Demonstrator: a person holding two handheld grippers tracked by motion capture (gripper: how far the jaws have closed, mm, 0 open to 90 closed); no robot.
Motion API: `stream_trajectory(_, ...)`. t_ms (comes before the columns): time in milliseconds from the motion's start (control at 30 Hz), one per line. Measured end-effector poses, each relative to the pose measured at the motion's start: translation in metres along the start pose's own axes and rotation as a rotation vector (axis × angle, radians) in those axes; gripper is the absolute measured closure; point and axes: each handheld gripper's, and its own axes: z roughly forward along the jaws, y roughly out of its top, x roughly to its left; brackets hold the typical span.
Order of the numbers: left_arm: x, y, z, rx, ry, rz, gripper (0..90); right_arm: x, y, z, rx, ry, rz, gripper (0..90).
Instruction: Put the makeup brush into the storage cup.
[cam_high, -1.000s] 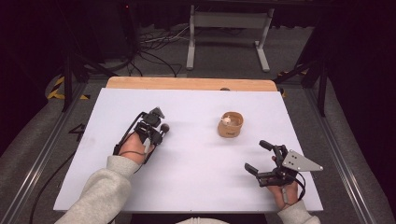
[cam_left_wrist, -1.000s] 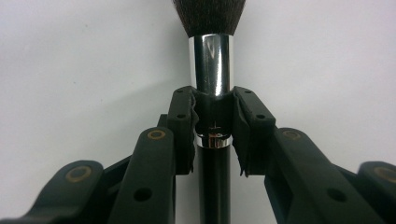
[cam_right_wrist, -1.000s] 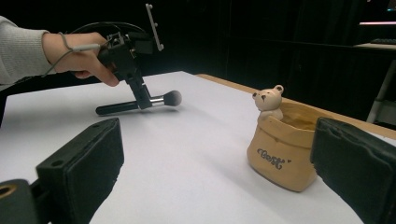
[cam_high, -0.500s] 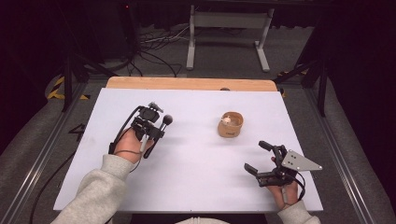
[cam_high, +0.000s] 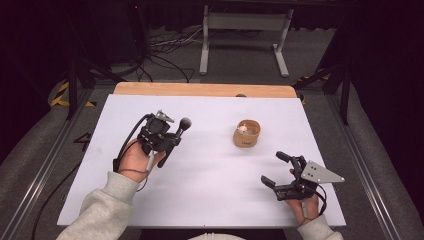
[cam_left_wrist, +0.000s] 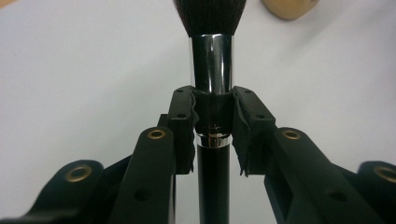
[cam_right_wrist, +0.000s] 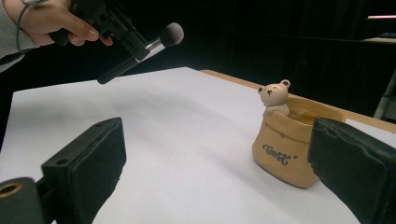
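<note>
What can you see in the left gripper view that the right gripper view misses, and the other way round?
The left gripper view alone shows up close how the left gripper clamps the brush at its silver collar. The right gripper view alone shows the little bear on the tan pot and the hand holding the brush in the air. Both show the brush, the pot and the white table.

The white table (cam_high: 210, 190) was lit evenly from above, while the surroundings were left dark. Soft shadows were cast. The nearest jaws were rendered blurred, and glare was seen on the brush ferrule (cam_left_wrist: 212, 60).
</note>
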Motion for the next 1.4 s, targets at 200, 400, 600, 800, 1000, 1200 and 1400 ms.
stream_trajectory(200,-0.005,-0.006,-0.011,-0.104,-0.037,0.039,70.9,0.000,0.000,0.000,-0.001,0.002,0.000,4.9)
stream_trajectory(400,-0.008,-0.013,-0.019,-0.199,-0.051,0.068,70.9,0.000,0.000,0.000,-0.003,0.004,0.001,4.9)
stream_trajectory(600,-0.008,-0.021,-0.022,-0.287,-0.099,0.100,70.9,0.000,0.000,0.000,-0.004,0.007,0.002,4.9)
stream_trajectory(800,-0.010,-0.033,-0.016,-0.397,-0.171,0.117,70.9,0.000,0.000,0.000,-0.004,0.008,0.002,4.9)
stream_trajectory(1000,-0.013,-0.042,-0.010,-0.483,-0.266,0.142,70.9,0.001,0.000,-0.001,-0.005,0.009,0.002,4.9)
stream_trajectory(1200,-0.012,-0.049,-0.003,-0.563,-0.362,0.192,70.9,0.001,0.000,-0.001,-0.006,0.010,0.005,4.9)
stream_trajectory(1400,-0.016,-0.055,0.001,-0.624,-0.425,0.221,70.9,0.001,-0.001,-0.001,-0.005,0.008,0.004,4.9)
